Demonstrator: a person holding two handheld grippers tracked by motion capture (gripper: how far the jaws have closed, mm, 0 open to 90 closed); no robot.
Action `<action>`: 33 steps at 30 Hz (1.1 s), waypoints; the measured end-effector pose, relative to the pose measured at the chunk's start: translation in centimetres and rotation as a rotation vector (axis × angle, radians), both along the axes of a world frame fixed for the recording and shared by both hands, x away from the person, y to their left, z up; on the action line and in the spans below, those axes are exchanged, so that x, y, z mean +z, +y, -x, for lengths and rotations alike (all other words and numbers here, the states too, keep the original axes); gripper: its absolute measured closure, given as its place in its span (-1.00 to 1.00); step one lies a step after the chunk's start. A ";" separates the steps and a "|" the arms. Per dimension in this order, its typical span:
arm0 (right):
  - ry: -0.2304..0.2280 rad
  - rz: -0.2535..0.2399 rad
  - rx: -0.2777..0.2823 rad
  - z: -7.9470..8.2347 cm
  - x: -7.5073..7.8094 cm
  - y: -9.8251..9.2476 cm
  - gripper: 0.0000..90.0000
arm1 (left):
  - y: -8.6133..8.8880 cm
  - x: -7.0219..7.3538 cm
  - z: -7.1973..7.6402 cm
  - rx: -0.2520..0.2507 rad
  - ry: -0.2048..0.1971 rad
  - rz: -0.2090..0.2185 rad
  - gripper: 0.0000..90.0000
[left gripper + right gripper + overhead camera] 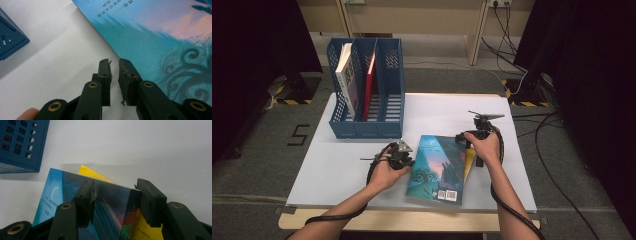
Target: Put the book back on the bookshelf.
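Note:
A teal picture book (439,165) lies flat on the white table (347,170), over a yellow book (469,162) that peeks out on its right. My left gripper (411,161) rests at the teal book's left edge. In the left gripper view its jaws (115,68) stand shut with nothing between them, beside the cover (155,37). My right gripper (466,141) is at the book's far right corner. In the right gripper view it (116,197) is open, its jaws astride the teal cover (62,190), with the yellow book (92,173) showing beyond.
A blue three-slot file holder (367,127) stands at the table's back left, with a white-spined book (346,75) and a red one (370,82) upright in it. Its corner (10,42) is close to the left gripper. Cables trail over the floor on the right.

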State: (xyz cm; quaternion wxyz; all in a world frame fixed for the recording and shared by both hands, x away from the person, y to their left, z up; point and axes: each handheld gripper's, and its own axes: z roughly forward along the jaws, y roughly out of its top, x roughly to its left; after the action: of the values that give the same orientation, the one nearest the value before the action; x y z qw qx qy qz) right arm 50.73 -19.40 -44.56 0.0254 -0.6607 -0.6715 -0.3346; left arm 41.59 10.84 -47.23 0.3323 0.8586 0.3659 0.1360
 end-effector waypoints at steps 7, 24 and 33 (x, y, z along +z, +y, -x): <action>0.021 0.000 0.004 0.1 -0.5 0.0 0.03 | 0.0 -0.6 -0.1 -0.001 0.037 0.001 0.73; 0.021 -0.034 -0.038 0.7 -0.3 -0.3 0.30 | -0.7 -0.9 0.5 -0.009 -0.035 -0.065 0.75; -0.019 -0.047 -0.028 1.0 1.9 0.3 0.51 | -0.7 -0.9 0.6 -0.012 -0.045 -0.071 0.73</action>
State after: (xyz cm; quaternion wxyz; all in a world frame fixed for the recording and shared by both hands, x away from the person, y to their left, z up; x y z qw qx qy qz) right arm 49.73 -19.06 -42.68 0.0299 -0.6660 -0.6545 -0.3566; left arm 40.97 10.18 -48.15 0.3105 0.8688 0.3481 0.1661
